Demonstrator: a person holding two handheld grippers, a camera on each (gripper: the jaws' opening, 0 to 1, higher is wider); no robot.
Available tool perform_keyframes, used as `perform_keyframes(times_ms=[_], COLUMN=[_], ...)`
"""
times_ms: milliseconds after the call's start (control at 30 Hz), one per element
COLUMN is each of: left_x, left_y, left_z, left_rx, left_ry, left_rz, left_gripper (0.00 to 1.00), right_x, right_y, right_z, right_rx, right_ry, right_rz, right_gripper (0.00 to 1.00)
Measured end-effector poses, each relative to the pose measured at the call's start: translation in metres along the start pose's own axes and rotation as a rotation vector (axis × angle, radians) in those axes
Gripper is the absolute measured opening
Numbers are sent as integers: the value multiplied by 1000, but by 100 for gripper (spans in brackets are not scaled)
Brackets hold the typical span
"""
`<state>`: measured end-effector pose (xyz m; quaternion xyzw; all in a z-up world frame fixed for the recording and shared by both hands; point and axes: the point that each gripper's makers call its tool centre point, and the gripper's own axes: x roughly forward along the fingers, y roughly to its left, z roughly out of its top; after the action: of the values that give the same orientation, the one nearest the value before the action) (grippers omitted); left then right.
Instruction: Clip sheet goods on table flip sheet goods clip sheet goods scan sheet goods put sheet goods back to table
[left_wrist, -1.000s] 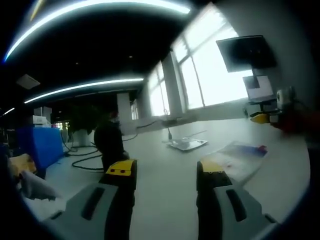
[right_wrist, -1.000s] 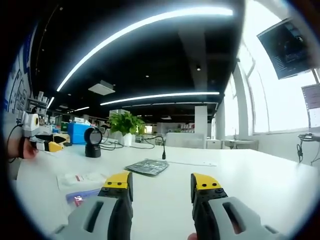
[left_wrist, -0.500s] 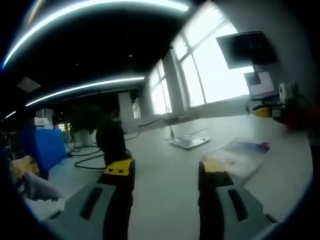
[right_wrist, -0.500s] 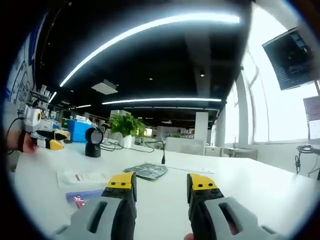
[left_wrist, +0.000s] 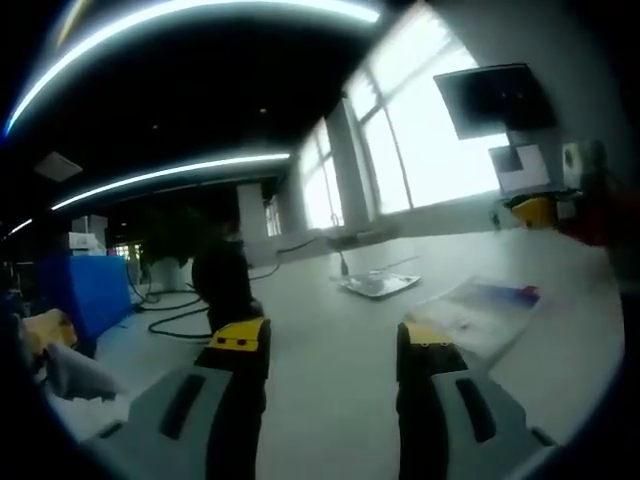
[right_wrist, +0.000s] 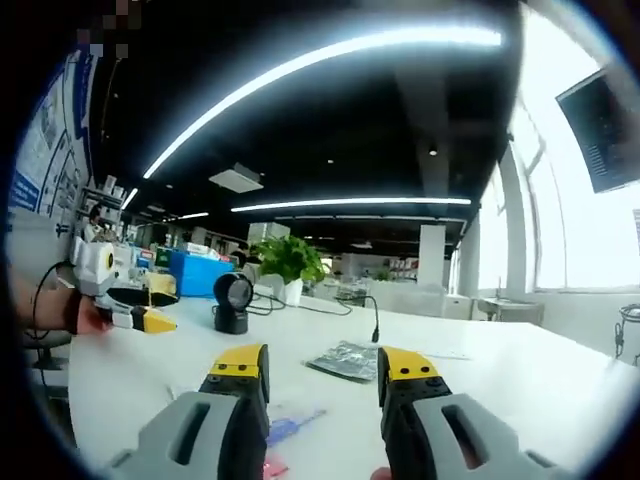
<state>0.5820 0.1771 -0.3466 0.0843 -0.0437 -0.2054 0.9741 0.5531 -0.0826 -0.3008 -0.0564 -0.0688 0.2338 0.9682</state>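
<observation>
Sheet goods (left_wrist: 478, 312) flat on table (left_wrist: 330, 350), long axis toward window.

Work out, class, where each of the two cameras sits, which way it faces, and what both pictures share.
Left gripper view: rides the left tool, low over the white table, facing the windows; a flat packet lies ahead, the other tool at far right.
Right gripper view: rides the right tool, looking across the table towards a potted plant and black scanner; a hand holds the other tool at left.
Shared: the table, the scanner, the dark packet by the cable.
</observation>
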Motion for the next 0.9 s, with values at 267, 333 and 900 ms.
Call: perform_keyframes(times_ms=[267, 333, 900], left_x=[-1, 0, 0], left_y=[0, 0, 0], left_z=[1, 1, 1], left_rx=[-2, 1, -1], left_ry=[-3, -2, -6], left_rz=[5, 1, -3], left_gripper=[43, 43, 43], right_x=[18, 22, 41], right_y=[45, 54, 96], right_z=[-12, -13, -27], right_rx=[-49, -43, -84], right_ry=[54, 59, 97], right_rz=[84, 106, 192], right_gripper=[40, 40, 40])
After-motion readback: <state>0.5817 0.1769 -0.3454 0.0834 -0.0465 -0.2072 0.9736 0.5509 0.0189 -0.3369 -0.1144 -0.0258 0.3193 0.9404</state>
